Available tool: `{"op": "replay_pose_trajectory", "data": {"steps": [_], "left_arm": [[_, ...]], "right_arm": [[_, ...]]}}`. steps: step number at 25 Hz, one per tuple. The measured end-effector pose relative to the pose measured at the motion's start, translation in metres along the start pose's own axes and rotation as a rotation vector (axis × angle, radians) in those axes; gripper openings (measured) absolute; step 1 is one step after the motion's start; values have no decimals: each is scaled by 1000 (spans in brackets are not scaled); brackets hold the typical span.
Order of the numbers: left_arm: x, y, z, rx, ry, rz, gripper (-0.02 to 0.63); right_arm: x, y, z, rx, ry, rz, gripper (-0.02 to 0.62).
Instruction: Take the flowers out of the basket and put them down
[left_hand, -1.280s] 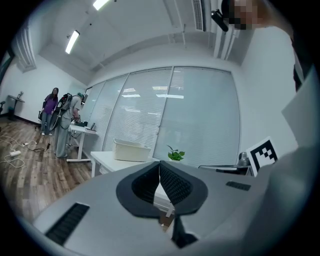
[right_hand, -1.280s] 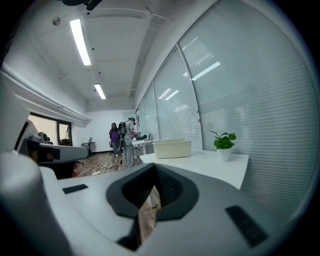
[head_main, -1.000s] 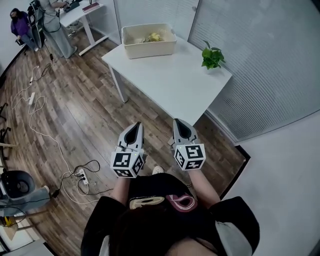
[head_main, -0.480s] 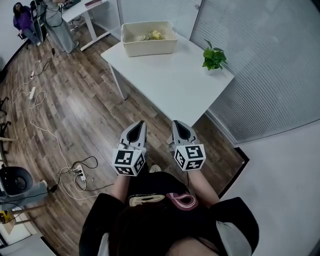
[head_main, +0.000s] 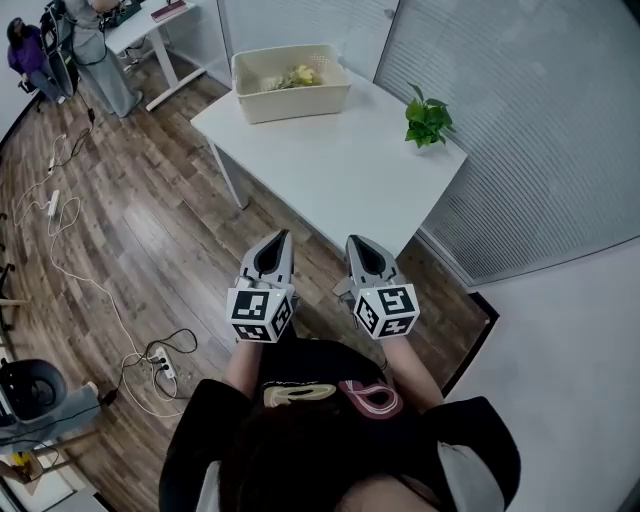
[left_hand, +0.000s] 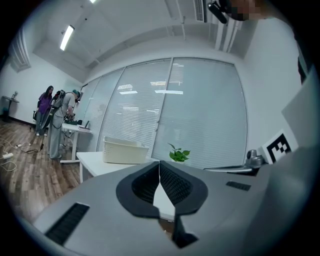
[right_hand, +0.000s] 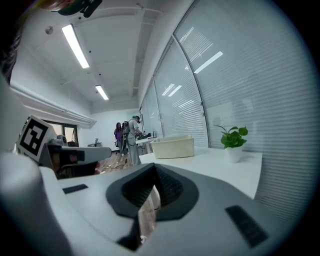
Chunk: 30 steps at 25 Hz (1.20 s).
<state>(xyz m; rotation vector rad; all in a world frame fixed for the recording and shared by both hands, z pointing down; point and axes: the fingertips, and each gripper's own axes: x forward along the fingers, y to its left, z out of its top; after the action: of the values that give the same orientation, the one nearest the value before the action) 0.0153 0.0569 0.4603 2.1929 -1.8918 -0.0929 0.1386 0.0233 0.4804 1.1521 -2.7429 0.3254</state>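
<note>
- Far left, by a desk (head_main: 150, 22): two people, one in purple (head_main: 22, 47), one in grey (head_main: 92, 40).
- One cream basket (head_main: 290, 92) stands at the far corner of the white table (head_main: 340, 170). Inside lie the flowers (head_main: 300, 75), a small yellow-and-green bunch, too small to count.
- Left gripper (head_main: 283, 237): jaws together, empty, well short of the basket.
- Right gripper (head_main: 352, 243): jaws together, empty.
- One potted plant (head_main: 427, 115) stands near the table's right edge.

My right gripper (right_hand: 154, 165): jaws pressed together, nothing between them.
Table (right_hand: 225, 170): white, stretching ahead beyond the jaws.
Basket (right_hand: 173, 147): cream, at the table's far end; I can't see inside it.
Potted plant (right_hand: 232, 139): on the table at right, near the blinds (right_hand: 250, 75).
Left gripper (right_hand: 33, 136): its marker cube at my far left.
People (right_hand: 127, 135): standing far back.
</note>
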Motion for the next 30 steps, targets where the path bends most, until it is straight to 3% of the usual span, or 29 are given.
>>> {"op": "replay_pose_trajectory", "data": {"steps": [10, 18, 23, 30], "left_arm": [[72, 91, 38, 4, -8, -78, 18], [120, 185, 54, 23, 64, -80, 18], [140, 217, 74, 49, 82, -165, 18], [160, 234, 79, 50, 107, -225, 18]], "right_arm": [[101, 13, 26, 9, -9, -48, 9], [187, 21, 45, 26, -19, -130, 11], [224, 22, 58, 31, -30, -201, 9], [251, 34, 62, 20, -18, -215, 11]]}}
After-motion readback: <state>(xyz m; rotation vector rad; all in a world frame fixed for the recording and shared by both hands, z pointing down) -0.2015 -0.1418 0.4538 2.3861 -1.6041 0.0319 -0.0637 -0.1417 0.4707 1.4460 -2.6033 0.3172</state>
